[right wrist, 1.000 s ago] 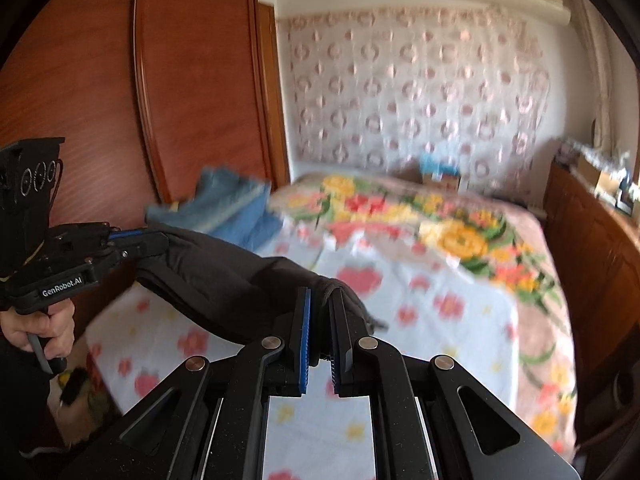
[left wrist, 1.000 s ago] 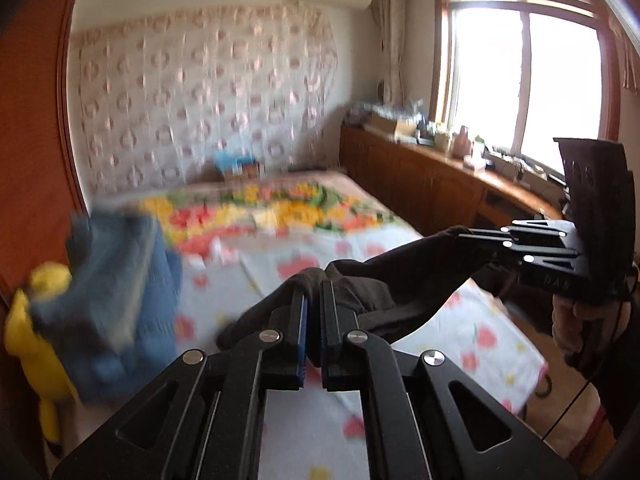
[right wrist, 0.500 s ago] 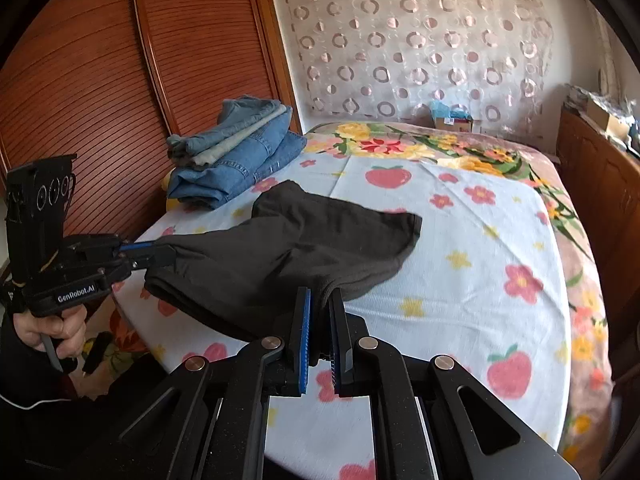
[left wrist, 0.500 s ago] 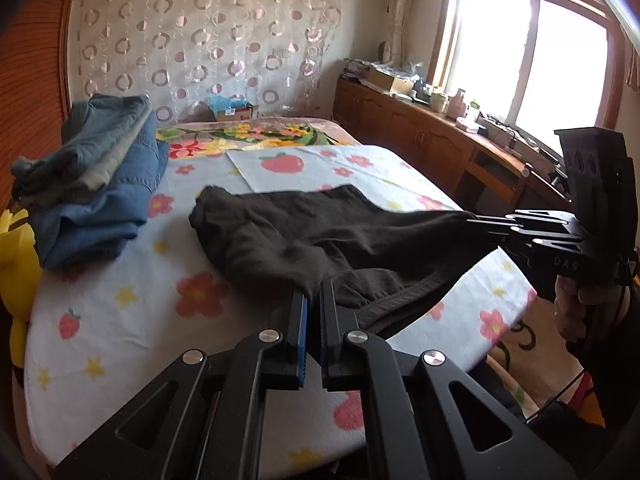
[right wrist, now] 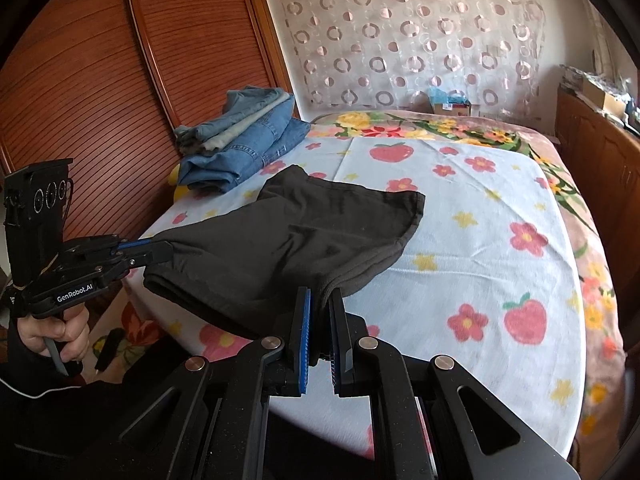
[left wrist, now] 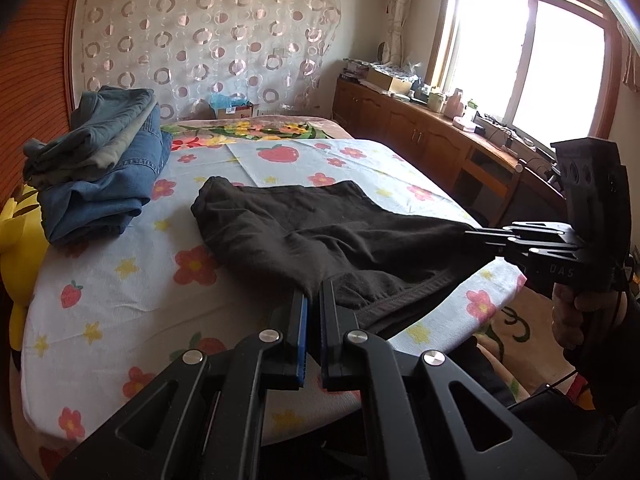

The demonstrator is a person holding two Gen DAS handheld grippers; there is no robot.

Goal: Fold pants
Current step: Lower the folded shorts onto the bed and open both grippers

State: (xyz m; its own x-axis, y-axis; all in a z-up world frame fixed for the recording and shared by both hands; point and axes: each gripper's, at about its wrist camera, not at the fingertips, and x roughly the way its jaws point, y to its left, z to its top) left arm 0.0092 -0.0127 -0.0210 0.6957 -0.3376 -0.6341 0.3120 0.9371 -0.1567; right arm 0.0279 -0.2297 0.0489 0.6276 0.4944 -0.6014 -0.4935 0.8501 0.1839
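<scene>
Black pants [left wrist: 320, 236]: soft, limp; my left gripper [left wrist: 311, 300] and right gripper [right wrist: 319, 300] clamp its near-edge corners; grip hems.

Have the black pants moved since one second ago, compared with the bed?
Yes. The black pants were hanging in the air above the bed; now they have come down and lie spread on it, beside the folded jeans.

A home bedroom: bed [left wrist: 120, 280], wardrobe [right wrist: 100, 80], curtained window [left wrist: 540, 60].
</scene>
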